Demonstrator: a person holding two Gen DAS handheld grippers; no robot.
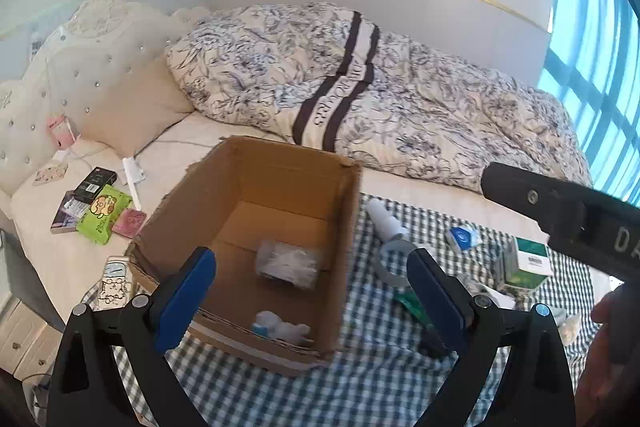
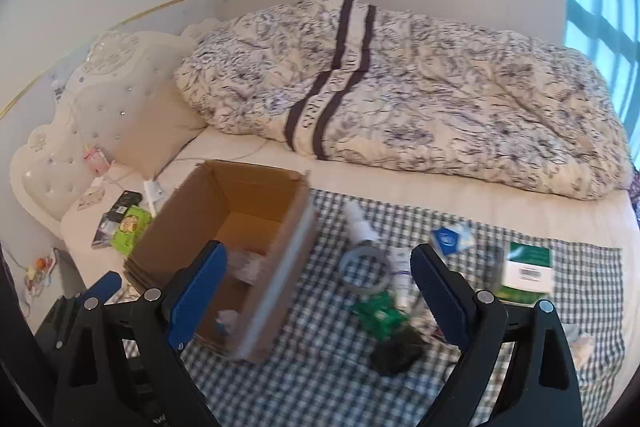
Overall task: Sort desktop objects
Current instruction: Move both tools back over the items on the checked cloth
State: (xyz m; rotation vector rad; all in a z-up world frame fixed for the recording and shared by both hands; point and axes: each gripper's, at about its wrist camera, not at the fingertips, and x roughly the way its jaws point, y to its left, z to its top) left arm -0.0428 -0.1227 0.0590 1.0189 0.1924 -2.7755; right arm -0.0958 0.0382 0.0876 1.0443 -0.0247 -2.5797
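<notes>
Both claws stood wide and empty: the left claw hung over the cardboard box, the right claw over the loose things on the checked cloth.

Going left to right from the left claw: beyond its left finger lay a green packet and a black carton on the bedsheet. Straight ahead, between its fingers, the box sat open with a clear plastic case and some small white pieces already on its floor. Off its right finger lay the tape roll, the white bottle, a blue-and-white pack and the green box.

Judging by this, the sort was partly done, and the step in hand looked like a fresh pick by the right claw. It would do well to drop straight down on one item, the tape roll lying just ahead between its fingers, close across its wall and not its hole, and lift clear of the green pieces touching it.

Only the left view showed the box floor and the right tool's dark body; only the right view showed a dark lump near its own right finger, too blurred to name.
</notes>
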